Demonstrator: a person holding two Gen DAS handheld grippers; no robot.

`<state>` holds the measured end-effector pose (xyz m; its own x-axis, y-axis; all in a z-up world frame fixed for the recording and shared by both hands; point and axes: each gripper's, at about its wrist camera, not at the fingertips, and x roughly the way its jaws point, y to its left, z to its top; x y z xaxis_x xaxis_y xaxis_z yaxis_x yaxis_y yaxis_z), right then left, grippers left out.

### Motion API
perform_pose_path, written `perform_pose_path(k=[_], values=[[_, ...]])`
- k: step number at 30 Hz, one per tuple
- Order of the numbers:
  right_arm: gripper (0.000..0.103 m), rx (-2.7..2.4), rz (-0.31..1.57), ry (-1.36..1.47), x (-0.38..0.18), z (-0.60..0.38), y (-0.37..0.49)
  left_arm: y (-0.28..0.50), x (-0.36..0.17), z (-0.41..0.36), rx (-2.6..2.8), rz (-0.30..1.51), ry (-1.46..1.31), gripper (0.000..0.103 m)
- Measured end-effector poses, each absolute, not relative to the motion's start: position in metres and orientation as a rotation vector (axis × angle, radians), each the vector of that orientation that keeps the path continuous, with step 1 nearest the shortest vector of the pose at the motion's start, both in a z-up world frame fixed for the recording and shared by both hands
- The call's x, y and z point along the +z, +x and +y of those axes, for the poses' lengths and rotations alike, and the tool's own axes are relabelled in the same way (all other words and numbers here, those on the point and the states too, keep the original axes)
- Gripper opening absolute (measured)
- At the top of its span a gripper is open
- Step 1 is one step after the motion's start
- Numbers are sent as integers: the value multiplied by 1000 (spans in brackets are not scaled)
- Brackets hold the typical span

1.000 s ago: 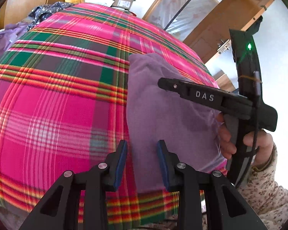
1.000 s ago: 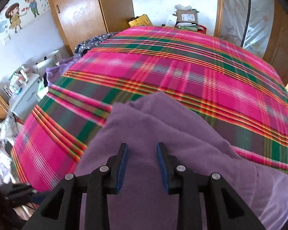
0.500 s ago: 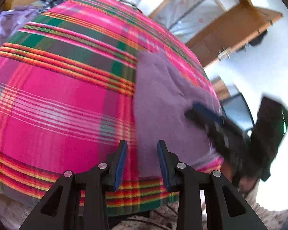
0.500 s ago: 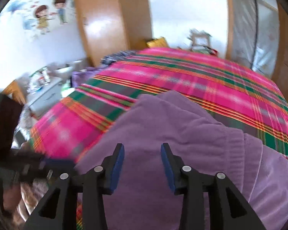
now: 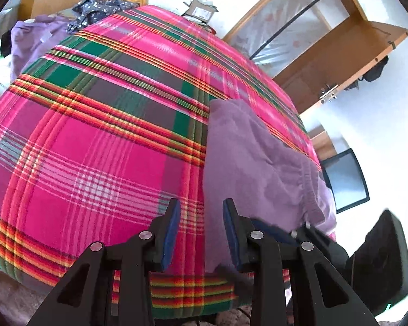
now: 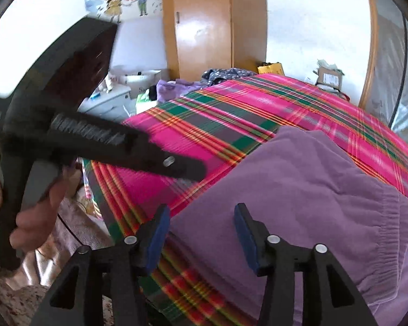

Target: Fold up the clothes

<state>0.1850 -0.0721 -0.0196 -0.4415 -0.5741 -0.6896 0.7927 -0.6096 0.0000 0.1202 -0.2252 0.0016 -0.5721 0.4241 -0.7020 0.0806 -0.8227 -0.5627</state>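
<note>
A folded purple garment (image 5: 253, 163) with an elastic waistband lies on the pink plaid bedspread (image 5: 95, 149), near the bed's front right corner. My left gripper (image 5: 201, 212) hovers open over the garment's left edge, with nothing between its blue pads. Low at the right, the black body of my right gripper tool (image 5: 380, 258) sits by the garment's near end. In the right wrist view, my right gripper (image 6: 201, 214) stands wide open just above the purple garment (image 6: 299, 190) near its front left corner. There my left gripper (image 6: 187, 168), held by a hand (image 6: 27, 217), points in from the left.
Unfolded clothes, purple (image 5: 32, 35) and dark floral (image 5: 100, 8), are piled at the bed's far left. A cardboard box (image 5: 201, 13) stands beyond the far edge. A dark screen (image 5: 342, 179) and a wooden door (image 5: 340, 62) are on the right. White drawers (image 6: 108, 103) stand left of the bed.
Both grippers have pulled back toward the bed's near edge. The right gripper dropped low beside the left and its jaws opened wider. The garment has stayed flat.
</note>
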Motion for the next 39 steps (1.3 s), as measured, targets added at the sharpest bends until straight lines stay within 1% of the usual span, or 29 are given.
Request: perform_pose_path(k=[12, 18, 23, 24, 25, 27, 34, 39], values=[[52, -2184, 588, 801, -37, -93, 201, 114, 3, -224, 2491, -837, -1338, 33], [51, -2210, 589, 792, -38, -95, 203, 111, 5, -224, 2487, -836, -1334, 33], [38, -2228, 554, 799, -36, -90, 199, 101, 3, -220, 2449, -839, -1350, 33], [30, -2235, 544, 796, -34, -88, 199, 99, 3, -220, 2441, -839, -1354, 33], [19, -2243, 533, 793, -33, -86, 199, 97, 3, -219, 2433, -840, -1357, 33], [15, -2258, 516, 784, -30, -81, 199, 93, 2, -217, 2415, -842, -1369, 33], [13, -2286, 446, 728, -18, -71, 201, 78, -7, -215, 2334, -898, -1420, 33], [13, -2300, 387, 673, -6, -60, 202, 63, -7, -208, 2273, -894, -1427, 33]])
